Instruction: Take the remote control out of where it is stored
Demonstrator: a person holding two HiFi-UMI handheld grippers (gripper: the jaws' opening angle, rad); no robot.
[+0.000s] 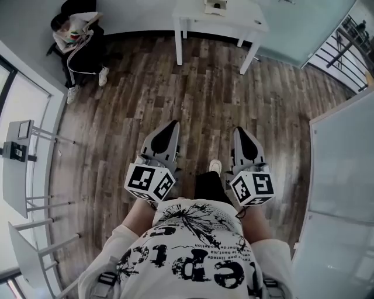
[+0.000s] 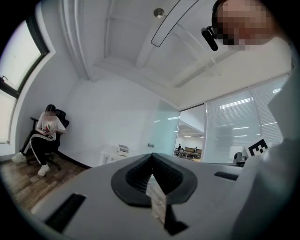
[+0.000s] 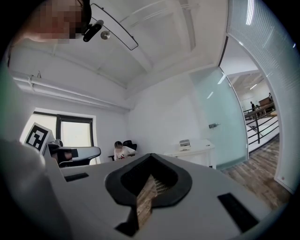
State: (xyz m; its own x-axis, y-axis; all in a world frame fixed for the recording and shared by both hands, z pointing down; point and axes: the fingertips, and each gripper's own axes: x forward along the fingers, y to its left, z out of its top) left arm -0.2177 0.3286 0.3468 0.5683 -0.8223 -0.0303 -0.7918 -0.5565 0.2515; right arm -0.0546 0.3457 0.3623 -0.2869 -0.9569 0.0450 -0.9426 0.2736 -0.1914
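Note:
No remote control shows in any view. My left gripper (image 1: 171,124) and right gripper (image 1: 239,130) are held side by side, level, in front of my body above the wood floor (image 1: 193,99). Both point toward a white table (image 1: 245,20) at the far wall. In the left gripper view the left gripper (image 2: 151,155) has its jaws together at the tip with nothing between them. In the right gripper view the right gripper (image 3: 150,155) is shut the same way and empty. A small pale box (image 1: 215,6) sits on that table; what it is I cannot tell.
A person (image 1: 79,41) sits on a dark chair in the far left corner. White desks with metal legs (image 1: 20,169) line the left wall by the windows. A white panel (image 1: 345,175) stands close on the right. A glass partition (image 3: 220,117) and a railing (image 1: 345,44) lie beyond the table.

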